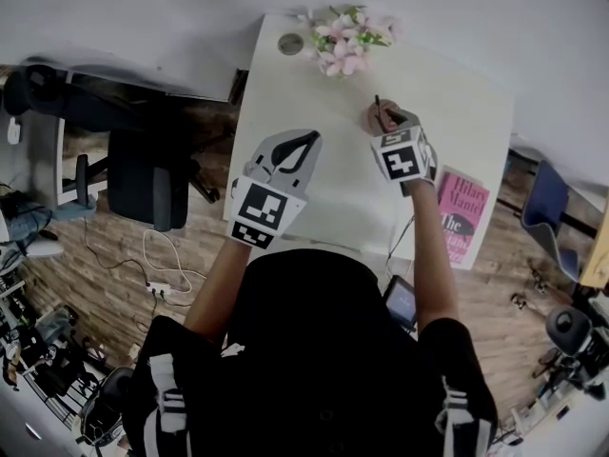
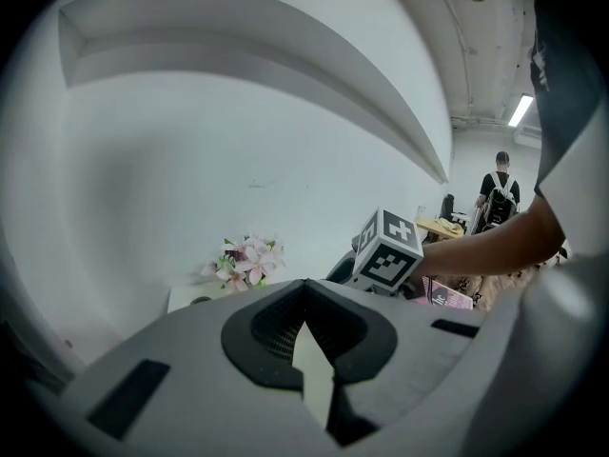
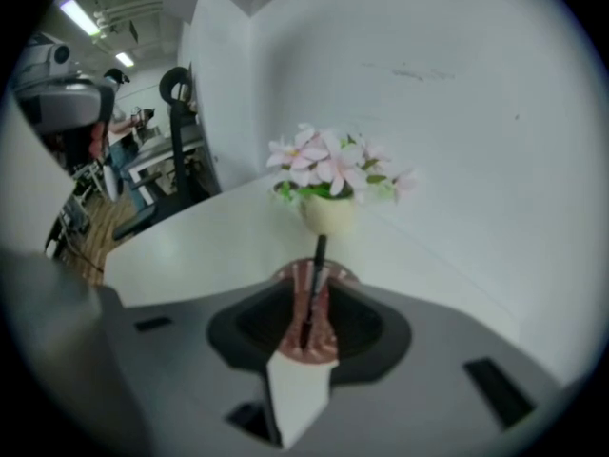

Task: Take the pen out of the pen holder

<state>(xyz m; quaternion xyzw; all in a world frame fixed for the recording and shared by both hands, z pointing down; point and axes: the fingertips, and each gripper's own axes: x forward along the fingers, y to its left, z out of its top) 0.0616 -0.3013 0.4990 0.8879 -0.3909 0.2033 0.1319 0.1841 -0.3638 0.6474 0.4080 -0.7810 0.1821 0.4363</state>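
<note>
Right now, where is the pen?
The pen stands in the brown pen holder, just right of centre in the head view, between the pink flowers and the right gripper.

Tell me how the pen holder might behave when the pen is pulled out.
The pen holder looks small and light, so it may lift or tip with the pen. The pen stands tilted, so it may rub the rim.
</note>
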